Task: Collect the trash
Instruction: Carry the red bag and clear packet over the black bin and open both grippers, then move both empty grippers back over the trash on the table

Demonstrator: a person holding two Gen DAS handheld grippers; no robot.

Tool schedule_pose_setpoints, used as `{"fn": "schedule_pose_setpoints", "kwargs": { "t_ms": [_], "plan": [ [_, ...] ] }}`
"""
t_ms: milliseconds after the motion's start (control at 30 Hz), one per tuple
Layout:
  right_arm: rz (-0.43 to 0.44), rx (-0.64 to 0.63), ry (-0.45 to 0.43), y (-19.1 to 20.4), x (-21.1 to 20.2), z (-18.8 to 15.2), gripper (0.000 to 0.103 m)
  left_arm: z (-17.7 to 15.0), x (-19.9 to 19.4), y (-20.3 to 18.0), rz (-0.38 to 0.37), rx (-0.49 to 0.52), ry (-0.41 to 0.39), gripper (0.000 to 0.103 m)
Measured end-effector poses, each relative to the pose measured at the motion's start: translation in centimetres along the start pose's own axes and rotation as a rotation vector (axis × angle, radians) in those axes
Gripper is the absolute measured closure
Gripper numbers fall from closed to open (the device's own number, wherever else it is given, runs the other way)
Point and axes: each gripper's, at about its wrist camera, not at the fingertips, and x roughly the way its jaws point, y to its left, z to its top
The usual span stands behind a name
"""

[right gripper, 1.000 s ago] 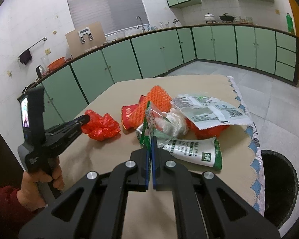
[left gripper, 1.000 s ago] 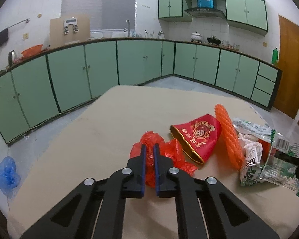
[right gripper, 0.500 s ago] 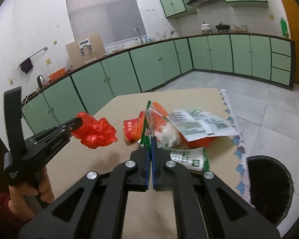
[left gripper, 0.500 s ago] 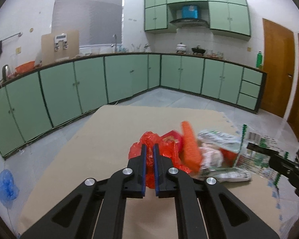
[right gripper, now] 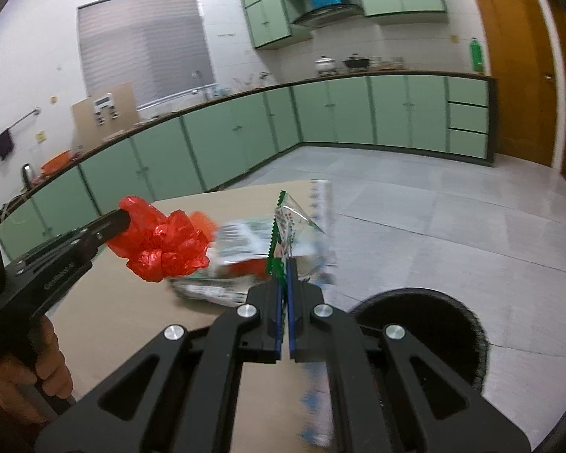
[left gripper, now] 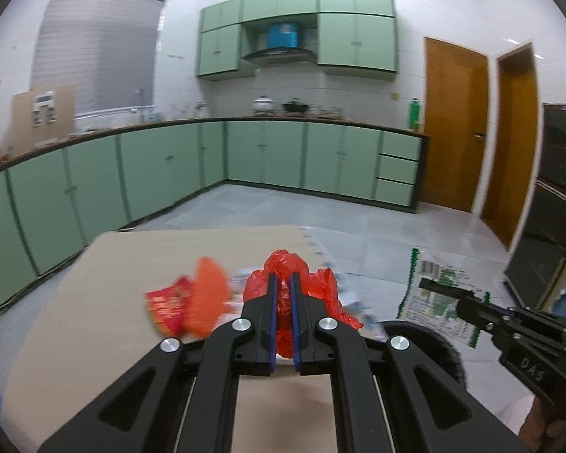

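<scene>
My left gripper is shut on a crumpled red plastic bag, which hangs above the beige table. The right wrist view shows that left gripper from the side, with the red bag bunched at its tip. My right gripper is shut on a clear wrapper with green serrated edges. In the left wrist view the right gripper holds that wrapper over the floor. A round black bin stands below to the right, by the table edge.
An orange mesh, a red pouch and several printed wrappers lie blurred on the table. A person's hand grips the left tool. Green cabinets line the walls and wooden doors stand on the right.
Both grippers rose off the table with their pieces and swung right. The trash pile slid left in both views, and the black bin came into view below.
</scene>
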Motion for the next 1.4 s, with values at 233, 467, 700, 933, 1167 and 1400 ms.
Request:
{"fn": "schedule_pose_setpoints", "kwargs": {
  "t_ms": [233,467,700,933,1167,1400],
  "plan": [
    [-0.124,0.048,0.018,-5.7,-0.5,-1.1,0.102,-0.3,3.3,-6.2,-0.116,0.053,0.025,0.097],
    [-0.221,0.081,0.069,-10.3,1.8,-3.2,0.102,-2.4,7.4,-10.7,-0.187,0.087,0.101,0.097],
    [-0.26,0.168,0.147,-14.7,6.1,-5.6,0.102,-4.0,13.1,-14.3,-0.214,0.107,0.237,0.097],
    [-0.264,0.231,0.217,-17.8,9.3,-7.5,0.101,-5.1,17.5,-16.9,-0.224,0.128,0.342,0.094],
    [-0.259,0.296,0.285,-20.1,11.7,-9.4,0.094,-5.3,19.9,-17.6,-0.234,0.103,0.416,0.072],
    [-0.256,0.305,0.298,-20.6,11.9,-9.6,0.056,-4.2,19.4,-16.6,-0.257,0.065,0.398,0.054]
  ]
}}
